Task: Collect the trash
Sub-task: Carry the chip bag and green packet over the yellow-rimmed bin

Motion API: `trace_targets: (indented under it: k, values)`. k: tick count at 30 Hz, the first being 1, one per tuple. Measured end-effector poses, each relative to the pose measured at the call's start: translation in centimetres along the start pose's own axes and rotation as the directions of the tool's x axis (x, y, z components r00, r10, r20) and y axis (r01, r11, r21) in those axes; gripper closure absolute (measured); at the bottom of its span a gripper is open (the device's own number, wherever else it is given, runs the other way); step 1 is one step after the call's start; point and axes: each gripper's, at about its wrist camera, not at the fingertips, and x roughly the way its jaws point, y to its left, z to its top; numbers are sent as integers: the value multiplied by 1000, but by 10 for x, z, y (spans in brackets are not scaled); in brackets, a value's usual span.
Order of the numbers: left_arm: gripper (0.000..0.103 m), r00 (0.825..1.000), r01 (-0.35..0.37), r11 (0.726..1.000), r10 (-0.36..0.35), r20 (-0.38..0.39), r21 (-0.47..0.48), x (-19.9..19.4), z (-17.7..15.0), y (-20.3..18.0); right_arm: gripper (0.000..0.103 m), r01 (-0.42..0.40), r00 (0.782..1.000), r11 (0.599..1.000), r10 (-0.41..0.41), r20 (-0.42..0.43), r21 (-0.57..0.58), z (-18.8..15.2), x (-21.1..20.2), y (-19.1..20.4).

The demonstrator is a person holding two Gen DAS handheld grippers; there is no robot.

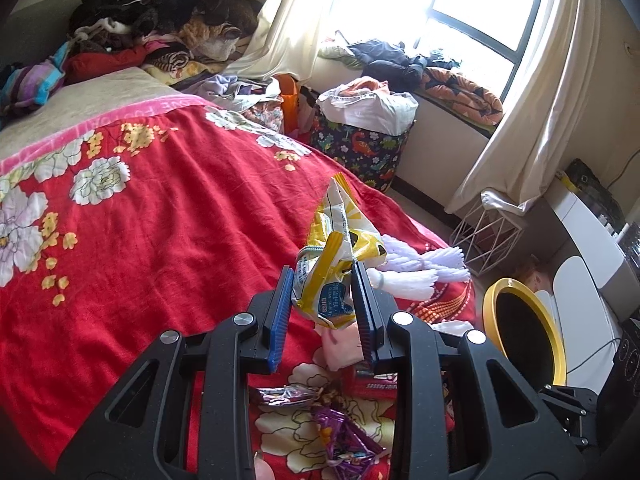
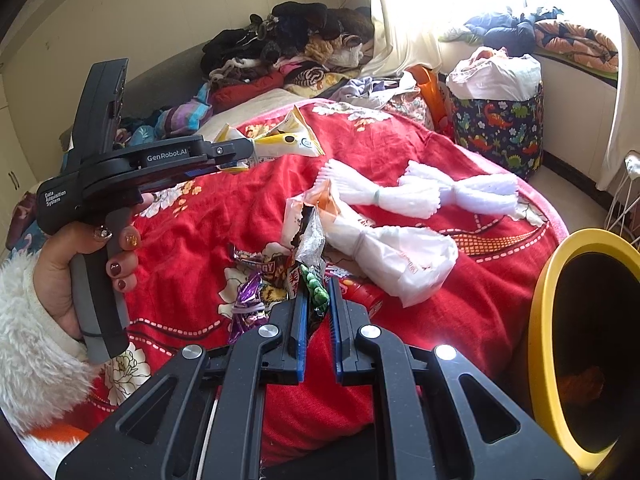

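Crinkled wrappers (image 1: 328, 276) (image 2: 312, 264) in both grippers (image 1: 322, 276) (image 2: 318, 300)

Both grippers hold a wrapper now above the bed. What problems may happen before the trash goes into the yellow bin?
1. The left gripper pinches only the lower part of the yellow wrapper; the loose top may slip out on the way.
2. The right gripper holds the green wrapper by a thin crumpled edge, so it may drop on the red blanket.
3. The yellow bin opening looks tilted, so a dropped piece may miss.

wrappers (image 2: 256, 280) on bed (image 1: 168, 216) | bin (image 2: 592, 340) right of bed | hamper (image 1: 360, 144) behind
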Motion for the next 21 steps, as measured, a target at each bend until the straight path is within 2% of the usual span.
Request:
trace_targets:
  k: [21]
  values:
    - [80,998,66,995,-68,19,70,-6,5,-42,93,54,994,997,-59,88,60,7,-32,-23]
